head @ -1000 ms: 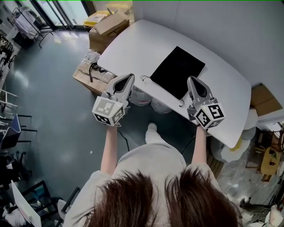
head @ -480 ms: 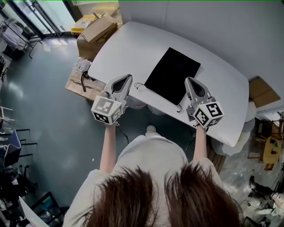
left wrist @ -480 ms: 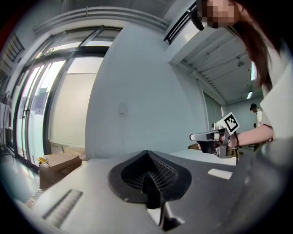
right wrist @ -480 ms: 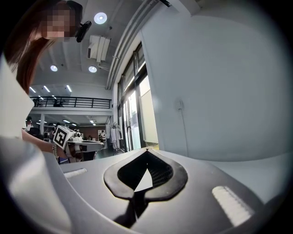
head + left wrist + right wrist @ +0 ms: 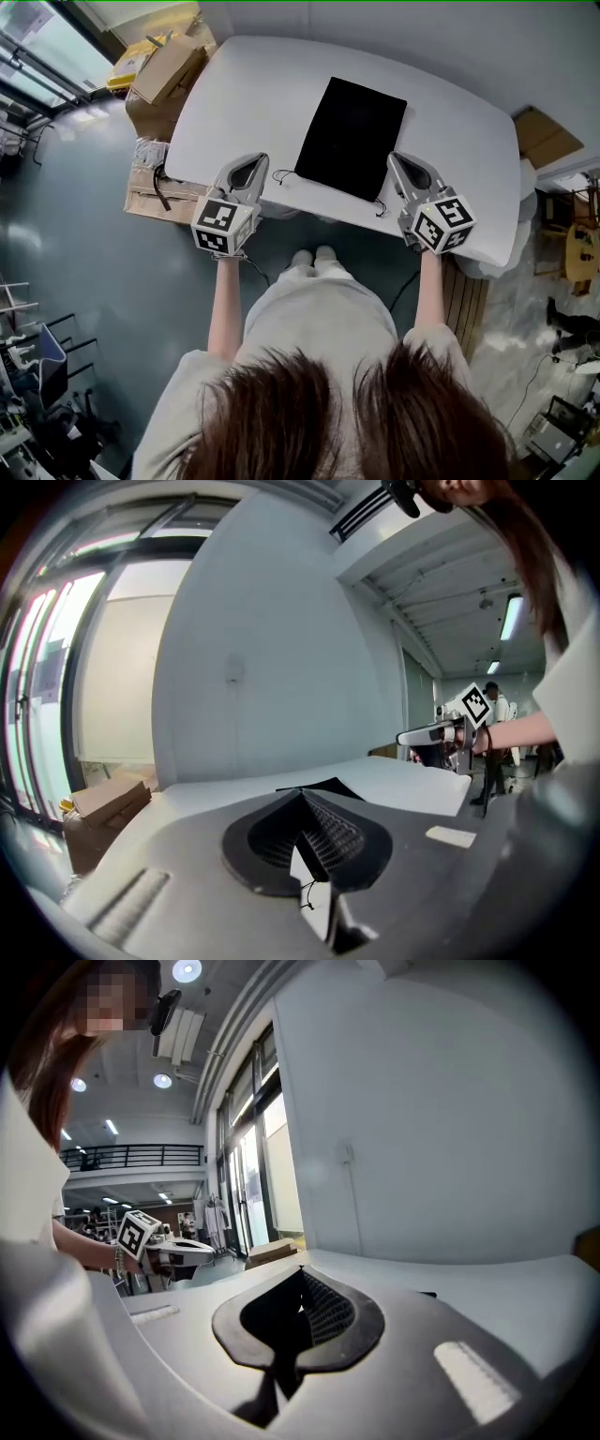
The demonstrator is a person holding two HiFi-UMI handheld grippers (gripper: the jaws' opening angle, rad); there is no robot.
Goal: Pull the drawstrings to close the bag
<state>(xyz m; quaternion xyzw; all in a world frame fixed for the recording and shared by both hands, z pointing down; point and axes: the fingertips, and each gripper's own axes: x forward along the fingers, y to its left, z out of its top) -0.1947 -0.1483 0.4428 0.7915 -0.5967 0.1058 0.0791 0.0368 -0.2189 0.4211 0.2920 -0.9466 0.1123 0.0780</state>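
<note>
Looks pre-grasp, with left hand-held gripper (image 5: 250, 165) and right hand-held gripper (image 5: 399, 162) shut empty beside black drawstring bag (image 5: 351, 137); next needs opening onto drawstrings (image 5: 279, 175).

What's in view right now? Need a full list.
table: 1, white, middle of the head view
bag: 1, black, flat on the table, drawstring end toward the person
drawstrings: 2, black, one at each near corner of the bag, loose on the table
cardboard boxes: at least 2, brown, off the table's left end
floor: 1, dark grey-blue, around the table
left gripper: 1, grey with marker cube, jaws shut on nothing, beside the left drawstring
right gripper: 1, grey with marker cube, jaws shut on nothing, by the bag's right near corner
forearms: 2, bare, one behind each gripper
</note>
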